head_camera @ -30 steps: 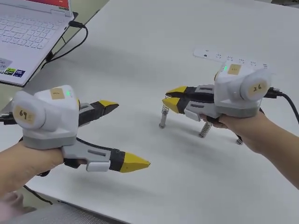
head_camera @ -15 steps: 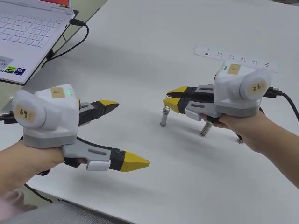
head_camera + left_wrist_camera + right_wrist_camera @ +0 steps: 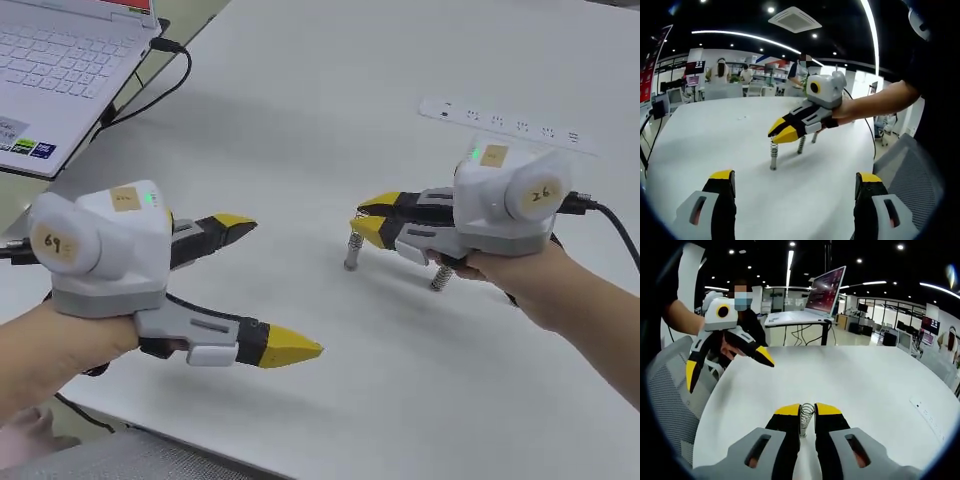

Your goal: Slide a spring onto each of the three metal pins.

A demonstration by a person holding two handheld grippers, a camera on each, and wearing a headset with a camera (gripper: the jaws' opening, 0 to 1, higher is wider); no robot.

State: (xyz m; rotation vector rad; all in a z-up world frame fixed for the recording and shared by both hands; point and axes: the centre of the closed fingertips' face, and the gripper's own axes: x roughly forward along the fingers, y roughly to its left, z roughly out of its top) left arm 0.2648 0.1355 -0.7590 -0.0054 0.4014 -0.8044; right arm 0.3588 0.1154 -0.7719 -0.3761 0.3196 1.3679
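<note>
Pinching spring (image 3: 353,250), right gripper (image 3: 366,214) fingers; left gripper (image 3: 278,286) fingers apart; laptop (image 3: 60,60), power strip (image 3: 510,122) beyond.

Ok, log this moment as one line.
right gripper: shut on coiled metal spring | left gripper: open, hovering | second spring: standing nearby

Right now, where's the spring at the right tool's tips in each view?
Head view: spring centre, just under the tips.
Left gripper view: spring left of centre, upright.
Right gripper view: spring bottom centre, between the jaws.
Shared landmark: right tool, yellow tips at the spring.
</note>
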